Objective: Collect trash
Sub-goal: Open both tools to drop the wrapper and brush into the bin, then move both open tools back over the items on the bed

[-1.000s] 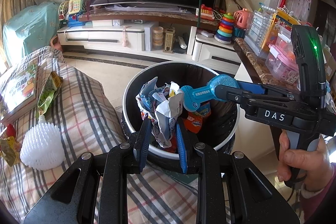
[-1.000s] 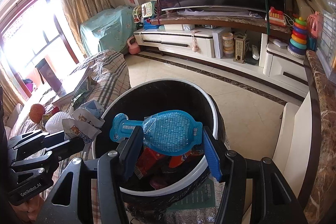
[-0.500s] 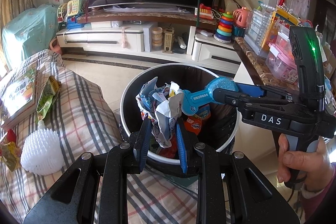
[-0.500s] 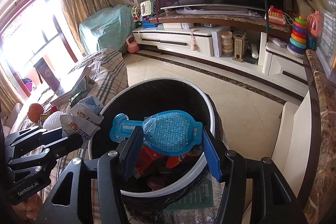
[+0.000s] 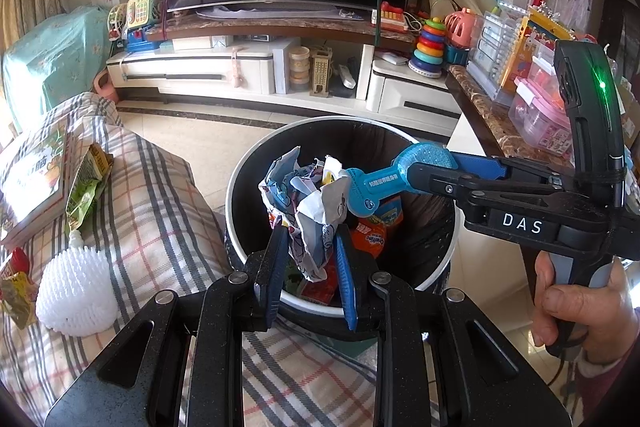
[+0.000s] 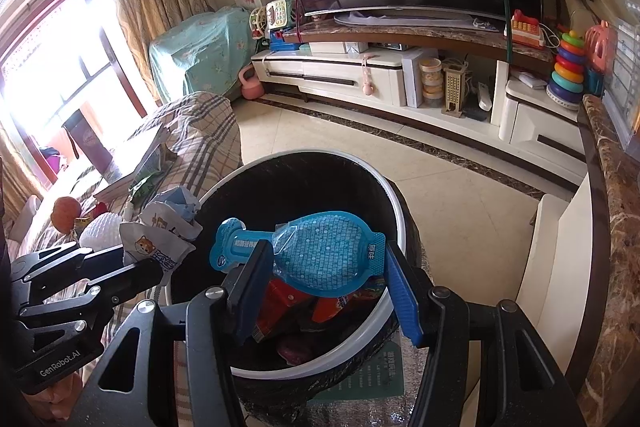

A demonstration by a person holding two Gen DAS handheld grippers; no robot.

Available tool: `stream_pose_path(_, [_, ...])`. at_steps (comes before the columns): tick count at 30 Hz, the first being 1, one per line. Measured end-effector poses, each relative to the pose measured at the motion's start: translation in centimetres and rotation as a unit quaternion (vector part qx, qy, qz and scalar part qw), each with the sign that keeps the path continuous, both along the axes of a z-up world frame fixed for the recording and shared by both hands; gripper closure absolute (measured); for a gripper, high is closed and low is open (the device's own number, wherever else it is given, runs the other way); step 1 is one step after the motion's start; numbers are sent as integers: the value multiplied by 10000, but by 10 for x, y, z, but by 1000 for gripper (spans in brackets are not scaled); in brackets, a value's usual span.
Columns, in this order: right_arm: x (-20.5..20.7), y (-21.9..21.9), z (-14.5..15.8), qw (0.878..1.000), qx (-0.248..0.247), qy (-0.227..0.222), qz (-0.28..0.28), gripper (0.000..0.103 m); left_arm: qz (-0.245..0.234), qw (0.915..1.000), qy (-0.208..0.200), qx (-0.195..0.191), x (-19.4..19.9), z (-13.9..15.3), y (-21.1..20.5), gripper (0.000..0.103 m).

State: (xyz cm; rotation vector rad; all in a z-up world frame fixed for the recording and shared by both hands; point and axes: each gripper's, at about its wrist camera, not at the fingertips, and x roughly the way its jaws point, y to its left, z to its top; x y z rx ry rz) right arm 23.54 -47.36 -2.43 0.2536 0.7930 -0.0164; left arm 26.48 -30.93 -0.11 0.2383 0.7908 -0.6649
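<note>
Both grippers are hanging over the round black bin (image 5: 436,247), which is standing on the floor by the corner of the plaid-covered sofa (image 5: 160,227). The left gripper (image 5: 310,259) is clenching a crumpled white wrapper (image 5: 316,211) above the bin's near rim. The right gripper (image 6: 326,279) is grasping a blue paddle-shaped package (image 6: 320,255) over the 2 or more red wrappers (image 6: 288,303) lying inside. A white spiky ball (image 5: 76,295) is sitting on the sofa's near edge.

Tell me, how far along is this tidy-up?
Done: wrappers already lie in the bin. In hand: the left tool grips a crumpled wrapper, the right tool a blue packet, both over the bin. Left: a green wrapper on the checked cover.
</note>
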Motion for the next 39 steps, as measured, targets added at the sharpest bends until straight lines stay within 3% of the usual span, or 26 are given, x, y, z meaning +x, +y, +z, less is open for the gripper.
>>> stream_pose_path(3, [2, 0, 0, 10000, 23, 29, 24, 45, -7, 10000, 21, -15, 1, 0, 0, 75])
stream_pose_path(7, [4, -1, 1, 9999, 101, 27, 42, 44, 63, 10000, -50, -9, -1, 2, 3, 58])
stream_pose_path(12, [-3, 1, 4, 9998, 172, -55, 0, 41, 207, 9997, -19, -101, -5, 2, 17, 54])
stream_pose_path(14, [-8, 5, 6, 9997, 232, -120, 11, 37, 289, 9994, -8, -168, -9, 1, 27, 50])
stream_pose_path(16, [-13, 9, 9, 9994, 289, -205, 46, 26, 406, 9989, 12, -243, -14, -1, 40, 46])
stream_pose_path(21, [-27, 27, 16, 9978, 500, -406, 148, 13, 717, 9962, 169, -456, -30, -8, 77, 44])
stream_pose_path(31, [-45, 94, 21, 9935, 729, -581, 652, 10, 1498, 9863, 269, -643, -57, -16, 166, 42])
stream_pose_path(39, [-40, 155, 7, 9906, 710, -336, 1124, 10, 2115, 9744, 351, -680, -62, -27, 234, 42])
